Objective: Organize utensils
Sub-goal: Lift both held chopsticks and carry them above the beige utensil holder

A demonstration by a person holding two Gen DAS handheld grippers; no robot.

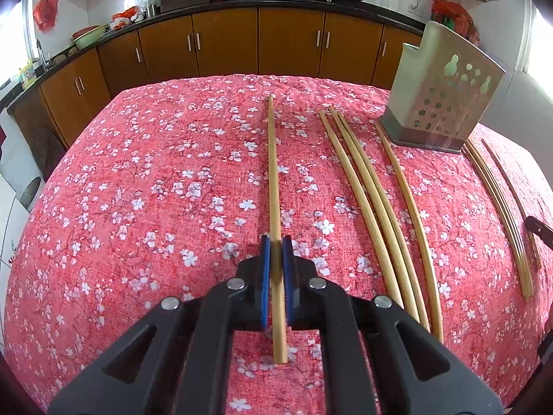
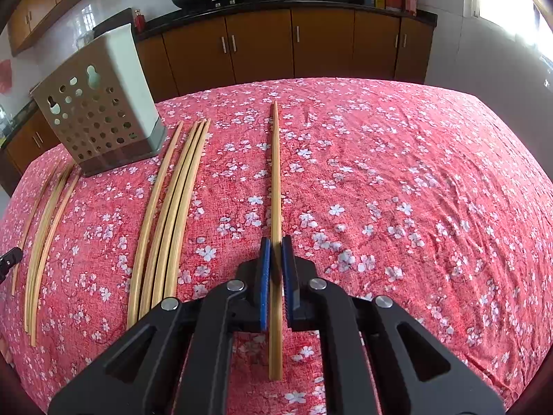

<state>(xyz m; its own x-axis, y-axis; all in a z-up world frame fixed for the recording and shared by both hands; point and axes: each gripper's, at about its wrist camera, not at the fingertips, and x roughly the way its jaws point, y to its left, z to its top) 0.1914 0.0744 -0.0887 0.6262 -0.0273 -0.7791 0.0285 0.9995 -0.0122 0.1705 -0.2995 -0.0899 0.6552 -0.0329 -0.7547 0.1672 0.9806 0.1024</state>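
Two grippers, one chopstick each. Your left gripper has its jaws pinched nearly shut on a chopstick, near its close end; the far tip points away over the red floral cloth. Just beside it, loose chopsticks lie in a row on the worktop, with the perforated holder upright behind them. Your right gripper likewise clamps its own chopstick. Step looks like pick-up, sticks grasped but not yet binned. Next, probably lift, tip each stick upright and drop it into the holder's open top.
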